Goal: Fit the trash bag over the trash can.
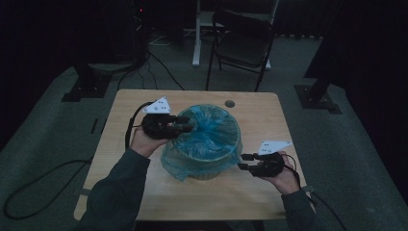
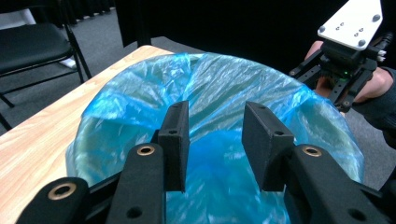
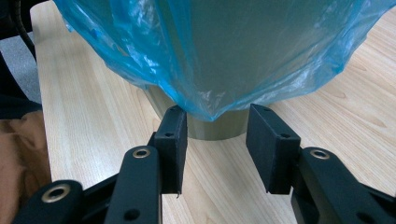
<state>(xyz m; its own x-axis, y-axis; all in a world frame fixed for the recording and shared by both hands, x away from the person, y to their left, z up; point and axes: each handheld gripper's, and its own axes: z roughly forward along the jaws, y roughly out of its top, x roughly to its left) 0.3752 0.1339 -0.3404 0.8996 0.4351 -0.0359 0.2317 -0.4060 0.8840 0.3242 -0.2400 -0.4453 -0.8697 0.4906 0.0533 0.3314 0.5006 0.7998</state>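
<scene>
A round bin (image 1: 207, 171) lined with a blue plastic bag (image 1: 208, 134) stands in the middle of the wooden table (image 1: 144, 101). My left gripper (image 1: 188, 126) hovers over the bin's left rim, open, jaws pointing into the bag (image 2: 219, 88) with nothing between them. My right gripper (image 1: 244, 161) is at the bin's right side near the table top, open. In the right gripper view the bag's hanging hem (image 3: 210, 109) droops just ahead of the jaws, above the bin's base (image 3: 219, 128). The right gripper (image 2: 343, 70) appears across the bin in the left gripper view.
A dark folding chair (image 1: 243, 41) stands beyond the table's far edge. A small round hole (image 1: 230, 103) sits near the table's back edge. Cables (image 1: 29, 187) trail on the grey floor at the left. Bare table top lies in front of the bin.
</scene>
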